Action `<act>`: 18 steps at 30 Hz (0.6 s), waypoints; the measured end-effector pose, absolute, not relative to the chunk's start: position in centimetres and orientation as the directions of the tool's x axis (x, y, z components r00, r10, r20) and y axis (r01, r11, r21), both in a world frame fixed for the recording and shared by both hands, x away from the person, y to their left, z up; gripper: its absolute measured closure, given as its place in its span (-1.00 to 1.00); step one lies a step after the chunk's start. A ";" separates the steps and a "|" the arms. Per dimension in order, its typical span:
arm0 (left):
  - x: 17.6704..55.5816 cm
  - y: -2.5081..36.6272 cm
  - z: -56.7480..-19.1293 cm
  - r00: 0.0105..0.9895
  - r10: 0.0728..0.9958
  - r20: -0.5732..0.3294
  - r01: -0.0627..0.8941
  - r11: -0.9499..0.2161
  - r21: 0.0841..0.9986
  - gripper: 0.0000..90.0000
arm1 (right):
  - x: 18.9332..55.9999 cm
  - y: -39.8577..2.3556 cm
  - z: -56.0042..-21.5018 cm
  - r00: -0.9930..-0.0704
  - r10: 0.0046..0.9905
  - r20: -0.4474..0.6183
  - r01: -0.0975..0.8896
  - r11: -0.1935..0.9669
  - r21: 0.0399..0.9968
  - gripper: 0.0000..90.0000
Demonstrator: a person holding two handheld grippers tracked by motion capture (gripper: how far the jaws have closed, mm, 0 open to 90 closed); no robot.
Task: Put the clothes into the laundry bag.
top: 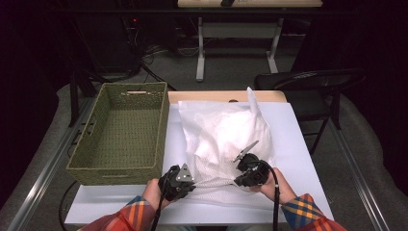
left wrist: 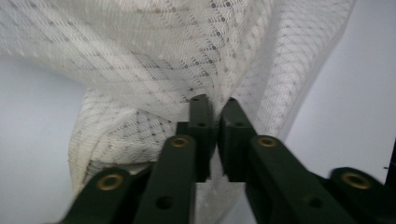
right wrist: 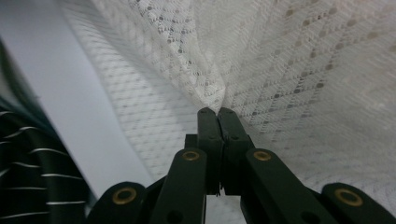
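High view: white mesh cloth heaped on the white table, just right of an empty green woven basket. Left gripper and right gripper both at the cloth's near edge, a twisted band of fabric stretched between them.

Left gripper view: jaws nearly closed, pinching a fold of mesh between the pads.

Right gripper view: jaws fully closed on a mesh fold.

Handling note: likely folding or stowing; keep both pinches firm, lift evenly, avoid dragging the hem under the heap.
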State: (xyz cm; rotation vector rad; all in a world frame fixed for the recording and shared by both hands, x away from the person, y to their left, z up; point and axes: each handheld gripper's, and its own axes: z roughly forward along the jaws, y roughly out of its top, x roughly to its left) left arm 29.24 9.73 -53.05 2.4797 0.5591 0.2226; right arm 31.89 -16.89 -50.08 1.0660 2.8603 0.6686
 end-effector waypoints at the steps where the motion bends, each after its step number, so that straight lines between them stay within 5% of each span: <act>1: 29.2 9.8 -53.0 0.894 0.448 0.027 0.353 -0.739 0.573 0.66 | 32.0 -16.8 -50.4 -0.766 0.631 0.127 0.623 0.678 0.389 0.99; 8: 27.4 11.5 -51.8 0.866 0.498 0.040 0.395 -0.731 0.556 -0.15 | 32.6 -16.4 -52.0 -0.764 0.644 0.048 0.617 0.705 0.349 0.98; 18: 26.7 14.5 -52.5 0.797 0.602 0.050 0.503 -0.707 0.497 -0.23 | 33.1 -16.1 -52.7 -0.758 0.651 -0.023 0.613 0.725 0.314 0.94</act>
